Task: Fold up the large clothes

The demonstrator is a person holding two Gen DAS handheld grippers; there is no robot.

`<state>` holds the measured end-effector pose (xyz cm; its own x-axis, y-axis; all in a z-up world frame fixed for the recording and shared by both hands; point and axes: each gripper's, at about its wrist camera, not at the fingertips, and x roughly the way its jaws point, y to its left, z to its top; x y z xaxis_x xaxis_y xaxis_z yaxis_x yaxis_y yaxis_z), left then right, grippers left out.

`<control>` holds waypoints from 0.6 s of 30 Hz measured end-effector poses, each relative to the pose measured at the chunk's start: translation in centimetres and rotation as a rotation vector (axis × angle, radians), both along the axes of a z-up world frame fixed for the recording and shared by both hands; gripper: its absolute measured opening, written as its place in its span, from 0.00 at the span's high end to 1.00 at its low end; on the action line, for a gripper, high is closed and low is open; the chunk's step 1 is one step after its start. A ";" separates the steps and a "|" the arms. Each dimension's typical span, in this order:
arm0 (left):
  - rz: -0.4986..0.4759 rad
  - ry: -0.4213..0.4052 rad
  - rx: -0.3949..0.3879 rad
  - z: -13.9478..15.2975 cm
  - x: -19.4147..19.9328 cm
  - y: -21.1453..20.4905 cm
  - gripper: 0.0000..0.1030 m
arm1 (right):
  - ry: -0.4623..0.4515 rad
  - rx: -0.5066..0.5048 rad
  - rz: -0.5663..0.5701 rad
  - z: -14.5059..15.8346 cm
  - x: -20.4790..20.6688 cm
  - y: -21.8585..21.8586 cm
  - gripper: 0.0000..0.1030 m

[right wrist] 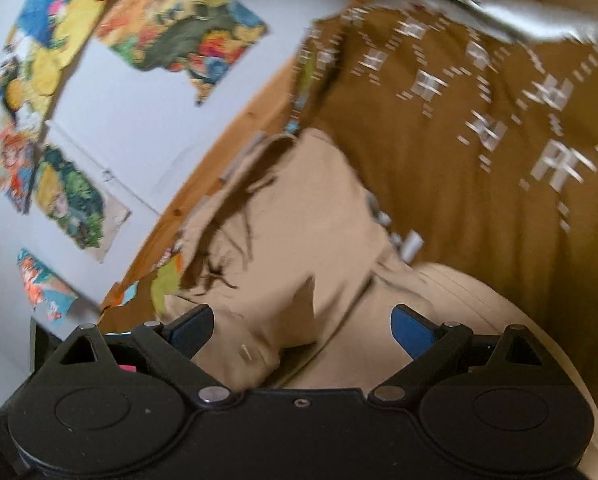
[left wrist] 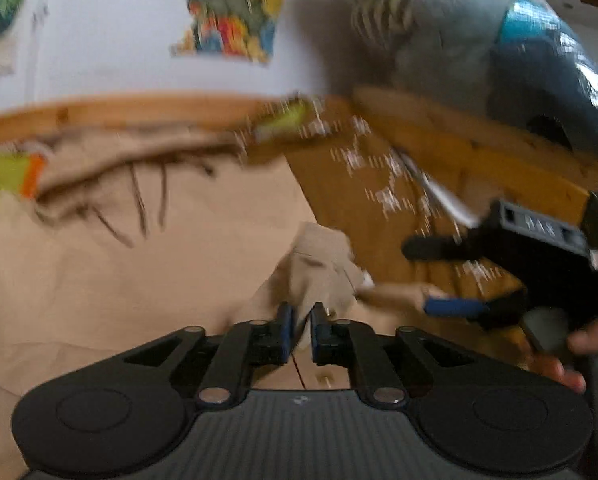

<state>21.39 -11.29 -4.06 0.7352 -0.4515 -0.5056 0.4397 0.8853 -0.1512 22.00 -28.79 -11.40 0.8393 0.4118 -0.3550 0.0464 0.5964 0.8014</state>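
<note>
A: Where is the beige garment (left wrist: 119, 280) seen?

B: It is spread across a brown patterned cover (right wrist: 479, 120), filling the left wrist view from nine to six o'clock. A wooden frame edge (left wrist: 139, 110) is seen beyond it at twelve o'clock, against a white wall (left wrist: 119, 40) on which torn colourful posters (right wrist: 187, 36) are stuck.

A: Left gripper (left wrist: 302, 316)?

B: Its jaws are drawn nearly together, and a raised peak of the beige cloth is pinched between them. Both views are blurred.

A: Right gripper (right wrist: 303, 324)?

B: Its jaws are held wide apart in its own view, with a fold of the garment lying between and below them. Whether the cloth is touched by the blue pads (right wrist: 413, 328) cannot be told. In the left wrist view it is seen at three o'clock (left wrist: 455, 280), near the cloth's edge, with a hand (left wrist: 579, 356) on its grip.

A: Anything else?

B: A bluish bundle (left wrist: 479, 44) is noted at one o'clock, too blurred to be identified.
</note>
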 end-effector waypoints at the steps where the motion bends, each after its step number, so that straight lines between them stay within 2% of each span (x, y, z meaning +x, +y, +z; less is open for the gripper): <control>1: -0.013 0.023 -0.008 -0.5 -0.2 0.3 0.81 | 0.010 0.006 0.002 -0.4 0.1 -0.1 0.07; 3: -0.037 0.058 -0.033 -0.8 -0.7 1.1 0.49 | 0.035 0.003 0.009 -0.8 0.4 -0.1 0.07; 5: -0.028 0.056 -0.064 -0.5 -1.1 2.2 0.38 | 0.052 -0.016 0.018 -1.0 0.7 0.4 0.07; 8: -0.021 0.079 -0.091 0.6 -1.1 4.1 0.37 | 0.087 -0.072 0.043 -0.9 1.2 1.5 0.07; 10: 0.032 0.060 -0.074 1.0 -1.3 6.1 0.35 | 0.134 -0.141 0.060 -0.5 1.7 2.6 0.09; 12: 0.122 0.041 -0.013 1.5 -0.6 7.8 0.32 | 0.169 -0.240 0.088 -0.3 2.2 3.8 0.10; 15: 0.333 0.051 0.090 1.1 1.5 12.2 0.32 | 0.209 -0.444 0.131 -0.3 2.9 6.0 0.18; 16: 0.419 0.059 0.105 0.8 2.3 14.1 0.33 | 0.206 -0.500 0.140 -0.4 3.1 6.7 0.25; 18: 0.562 0.079 0.104 0.4 3.8 17.6 0.40 | 0.182 -0.565 0.167 -0.6 3.5 7.8 0.51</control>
<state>25.21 6.28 -3.63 0.8058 0.0525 -0.5898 -0.1116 0.9917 -0.0642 25.47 -20.98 -11.99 0.6850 0.2392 -0.6882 0.0216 0.9375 0.3473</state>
